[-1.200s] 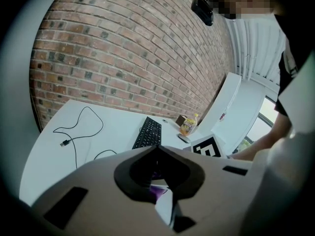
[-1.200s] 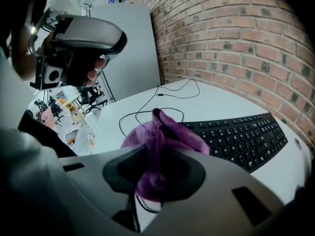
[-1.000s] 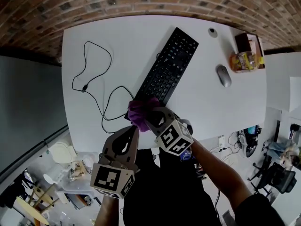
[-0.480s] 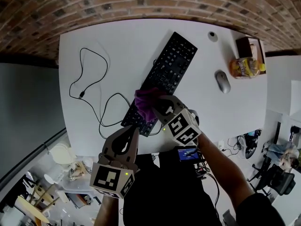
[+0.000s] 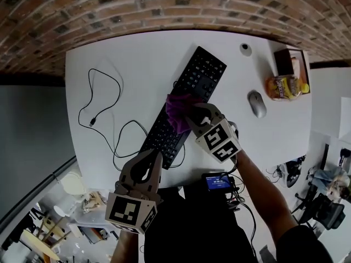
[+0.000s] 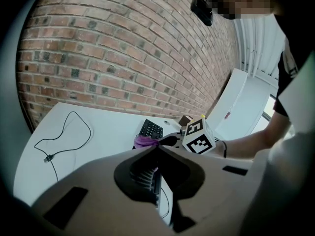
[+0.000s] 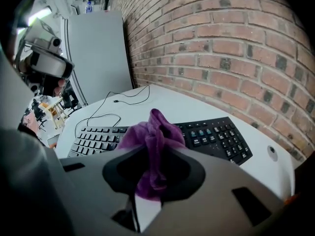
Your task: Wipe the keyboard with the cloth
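At the left of the head view, a black cable loops loosely over the white table, well apart from both tongs. Lower down and a little to the right, we hold the left gripper over the near part of the table, its tips just beside the keyboard's near end. Its own view shows the two jaws closed tip to tip with nothing between them. We cannot tell whether they touch anything.

Next comes the black keyboard, lying slantwise from lower left to upper right across the middle of the table. About halfway along it sits the purple cloth, bunched up and resting on the keys. Our right gripper has hold of it. In the right gripper view the jaws stand narrowly apart and are pinched on the cloth, which bulges up past their tips and hangs down between them, with rows of keys on either side.

Further right, a grey mouse lies on the bare table, apart from the keyboard. A yellow packet and a brown box sit by the table's right edge.
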Tool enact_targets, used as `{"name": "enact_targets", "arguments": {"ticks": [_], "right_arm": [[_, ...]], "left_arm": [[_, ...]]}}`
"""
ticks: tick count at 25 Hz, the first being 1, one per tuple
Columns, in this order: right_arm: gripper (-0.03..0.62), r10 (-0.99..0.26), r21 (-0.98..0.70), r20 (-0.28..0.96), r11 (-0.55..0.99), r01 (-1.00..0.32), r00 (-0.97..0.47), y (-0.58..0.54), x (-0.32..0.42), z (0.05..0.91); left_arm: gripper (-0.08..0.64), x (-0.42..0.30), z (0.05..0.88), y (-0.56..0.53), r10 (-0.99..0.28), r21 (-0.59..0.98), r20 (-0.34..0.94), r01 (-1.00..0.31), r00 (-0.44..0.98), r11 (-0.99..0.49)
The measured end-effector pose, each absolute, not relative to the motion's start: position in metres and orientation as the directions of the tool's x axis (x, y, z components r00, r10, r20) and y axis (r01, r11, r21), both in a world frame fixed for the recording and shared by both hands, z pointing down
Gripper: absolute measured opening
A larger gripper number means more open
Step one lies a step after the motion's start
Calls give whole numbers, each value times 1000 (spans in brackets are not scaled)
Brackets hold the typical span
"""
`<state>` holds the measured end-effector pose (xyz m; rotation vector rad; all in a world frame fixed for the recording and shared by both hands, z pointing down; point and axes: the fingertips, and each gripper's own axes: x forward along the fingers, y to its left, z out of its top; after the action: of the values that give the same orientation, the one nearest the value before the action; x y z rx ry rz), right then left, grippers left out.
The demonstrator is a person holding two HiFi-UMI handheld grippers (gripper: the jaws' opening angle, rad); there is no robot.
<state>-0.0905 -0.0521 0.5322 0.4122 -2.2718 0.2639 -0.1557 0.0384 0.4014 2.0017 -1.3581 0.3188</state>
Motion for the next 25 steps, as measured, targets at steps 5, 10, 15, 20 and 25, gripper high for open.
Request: {"name": "enact_targets", "arguments": {"ticks": [5,10,15,20,25], "right_arm": [[98,-206,-55,743,929,-365,-637,-72,-80,534],[97,-222,-40,738,929,-369,-638,-98,-71,533],[97,-252,-9,739,924,-383,-624,-129,-55,534],[98,-240,-13,733,930,-367,-636,-146,-45,535],[97,-245,11,732,937,-349,-635,-162,-42,536]], "left_arm": [[14,-148,401,27,-727,393,560,-900,399,-191],[14,-141,401,26,-732,391,573,-908,369,-152],[14,-127,403,24,-736,391,581,-912,347,-122],[14,-112,405,20,-746,392,580,-915,326,-95],[14,-102,404,16,-753,392,581,-917,309,-74]]}}
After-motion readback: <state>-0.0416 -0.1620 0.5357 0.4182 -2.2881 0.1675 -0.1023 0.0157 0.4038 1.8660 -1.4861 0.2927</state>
